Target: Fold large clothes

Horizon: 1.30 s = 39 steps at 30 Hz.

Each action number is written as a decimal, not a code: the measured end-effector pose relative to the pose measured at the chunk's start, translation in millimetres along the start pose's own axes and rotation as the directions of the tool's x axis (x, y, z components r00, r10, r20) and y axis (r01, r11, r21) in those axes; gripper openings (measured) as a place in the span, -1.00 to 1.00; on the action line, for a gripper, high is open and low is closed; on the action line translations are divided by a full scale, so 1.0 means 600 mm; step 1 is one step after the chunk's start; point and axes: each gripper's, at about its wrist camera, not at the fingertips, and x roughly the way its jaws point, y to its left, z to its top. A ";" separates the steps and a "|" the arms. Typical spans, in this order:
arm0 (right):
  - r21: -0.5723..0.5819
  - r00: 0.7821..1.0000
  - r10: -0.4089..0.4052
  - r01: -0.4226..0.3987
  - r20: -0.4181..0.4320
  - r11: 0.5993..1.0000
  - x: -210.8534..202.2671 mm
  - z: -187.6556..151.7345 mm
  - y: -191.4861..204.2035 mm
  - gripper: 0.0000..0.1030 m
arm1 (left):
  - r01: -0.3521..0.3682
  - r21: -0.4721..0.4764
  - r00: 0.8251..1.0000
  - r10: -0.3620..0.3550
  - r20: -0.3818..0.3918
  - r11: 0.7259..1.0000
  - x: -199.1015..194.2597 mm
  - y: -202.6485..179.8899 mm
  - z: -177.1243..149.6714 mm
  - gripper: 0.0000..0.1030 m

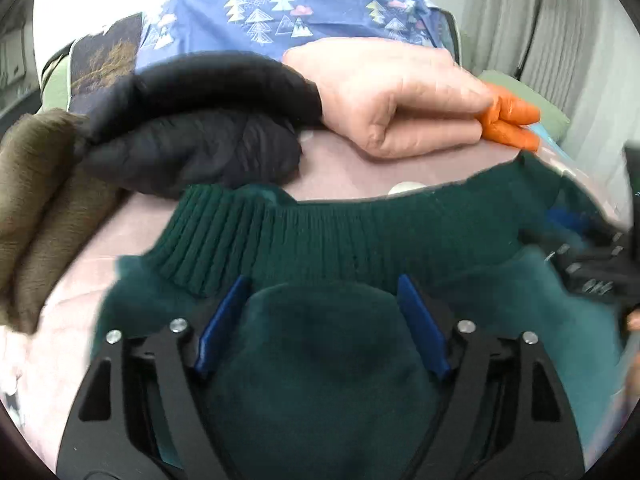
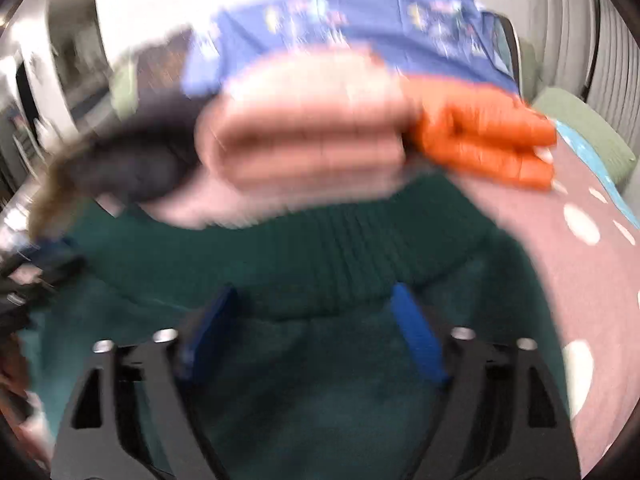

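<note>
A dark green sweater [image 1: 320,236] lies spread on a pink bedspread [image 1: 340,168], its ribbed hem running across the far side. My left gripper [image 1: 322,280] hangs low over it, jaws open; a soft hump of the green cloth bulges between the blue pads [image 1: 224,324] without being pinched. The right wrist view is blurred. There the same sweater [image 2: 320,248] fills the foreground and my right gripper [image 2: 314,290] stands open over it just short of the ribbing, blue pads [image 2: 418,336] wide apart. Each gripper's black body shows at the edge of the other's view.
Beyond the sweater lie a black puffer jacket [image 1: 192,128], a folded peach garment [image 1: 400,96] with an orange one [image 1: 512,120], and an olive-brown garment [image 1: 36,208] at left. A blue tree-print cloth [image 1: 288,12] is at the back, a green cushion [image 2: 584,132] at right.
</note>
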 end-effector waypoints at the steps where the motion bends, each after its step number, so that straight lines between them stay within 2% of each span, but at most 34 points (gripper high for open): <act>1: -0.005 1.000 -0.016 0.016 0.003 1.000 -0.006 0.003 0.004 0.73 | -0.006 -0.003 1.000 0.006 -0.004 1.000 -0.006 -0.001 0.004 0.55; 3: -0.032 0.999 -0.052 0.052 0.001 0.998 -0.012 0.006 0.014 0.73 | -0.042 0.020 0.999 0.042 -0.008 0.999 -0.011 -0.013 0.008 0.55; 9: 0.026 1.000 -0.020 0.020 -0.014 0.999 -0.034 0.009 0.000 0.72 | -0.046 0.007 0.999 0.046 0.002 0.999 -0.024 -0.014 0.006 0.55; 11: 0.028 1.000 0.018 -0.018 -0.009 0.999 -0.068 0.009 0.014 0.62 | -0.056 0.013 0.998 0.056 0.008 0.998 -0.027 -0.017 0.004 0.55; 13: -0.018 0.998 0.058 -0.057 0.030 0.998 -0.106 0.006 0.039 0.50 | -0.053 0.011 0.999 0.053 0.009 0.999 -0.022 -0.011 0.003 0.55; 16: -0.140 0.992 0.038 -0.021 0.122 0.990 -0.160 -0.008 0.102 0.32 | -0.051 0.009 0.999 0.050 0.013 0.999 -0.023 -0.010 0.001 0.55; 18: -0.150 0.997 0.016 -0.004 0.080 0.989 -0.142 -0.024 0.120 0.16 | -0.049 0.008 0.999 0.049 0.019 0.999 -0.023 -0.010 -0.001 0.55; 19: -0.138 1.000 0.021 -0.020 0.009 0.990 -0.111 -0.036 0.121 0.05 | -0.047 0.008 0.999 0.047 0.021 0.999 -0.023 -0.010 -0.002 0.55; 20: -0.106 0.998 0.042 -0.047 -0.047 0.993 -0.077 -0.053 0.115 0.08 | -0.044 0.014 0.999 0.044 0.022 0.999 -0.022 -0.011 -0.003 0.55; 21: -0.072 0.998 0.058 -0.059 -0.021 0.996 -0.058 -0.069 0.106 0.08 | -0.046 0.016 0.999 0.045 0.025 0.999 -0.022 -0.011 -0.004 0.55; 22: -0.085 0.999 0.054 -0.054 0.000 0.995 -0.061 -0.071 0.108 0.07 | -0.045 0.017 0.999 0.044 0.027 0.999 -0.023 -0.011 -0.004 0.55; 27: -0.071 0.999 0.044 -0.046 -0.032 0.996 -0.071 -0.062 0.112 0.07 | -0.028 0.009 0.999 0.028 0.026 1.000 -0.023 -0.006 -0.004 0.55; 32: -0.053 0.999 0.035 -0.036 -0.020 0.998 -0.073 -0.067 0.111 0.09 | -0.018 0.003 0.999 0.018 0.030 1.000 -0.026 -0.004 -0.004 0.55; 36: 0.035 1.000 0.021 -0.021 -0.008 0.999 -0.116 -0.067 0.109 0.10 | 0.007 -0.010 1.000 -0.007 0.028 1.000 -0.046 0.003 -0.002 0.54; 38: 0.026 0.997 0.057 -0.058 0.052 0.998 -0.152 -0.074 0.120 0.09 | 0.040 -0.044 0.998 -0.038 0.044 0.998 -0.069 0.013 -0.002 0.49; 39: -0.003 0.996 0.046 -0.046 0.073 0.999 -0.162 -0.081 0.129 0.09 | 0.072 -0.066 0.996 -0.068 0.061 0.995 -0.084 0.021 -0.003 0.46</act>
